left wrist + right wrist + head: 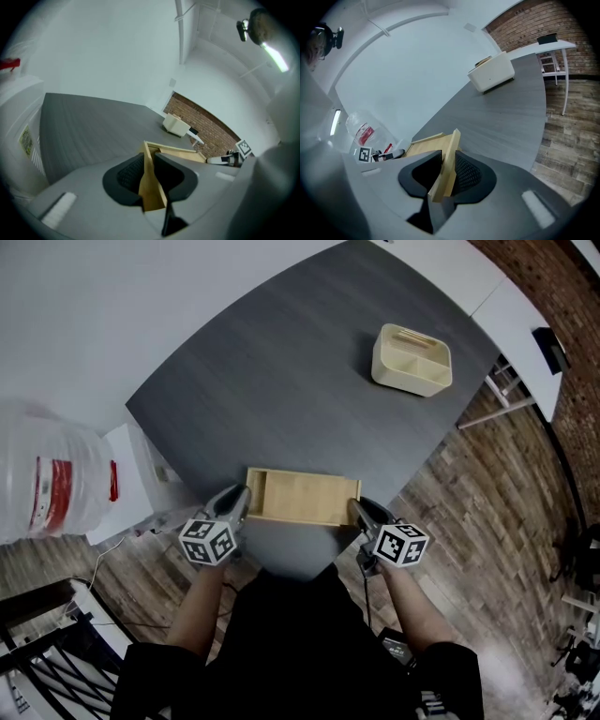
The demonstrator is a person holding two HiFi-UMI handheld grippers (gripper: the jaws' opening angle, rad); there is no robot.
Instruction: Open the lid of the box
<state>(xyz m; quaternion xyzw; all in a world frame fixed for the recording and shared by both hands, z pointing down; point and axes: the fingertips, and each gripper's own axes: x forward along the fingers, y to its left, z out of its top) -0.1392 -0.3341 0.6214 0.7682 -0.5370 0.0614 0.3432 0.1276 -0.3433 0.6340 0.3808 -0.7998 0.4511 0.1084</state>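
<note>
Dark grey tabletop [281,381], near edge: pale rectangular wooden box [257,497], clamped at left end by left gripper [234,507], at right end by right gripper [364,514]. Lid [314,495] judged not yet off. Advise steadying one end, easing lid level, avoiding twist.

The dark grey counter [281,381] carries a wooden box [305,495] at its near edge and a cream bin [412,359] well apart.
</note>
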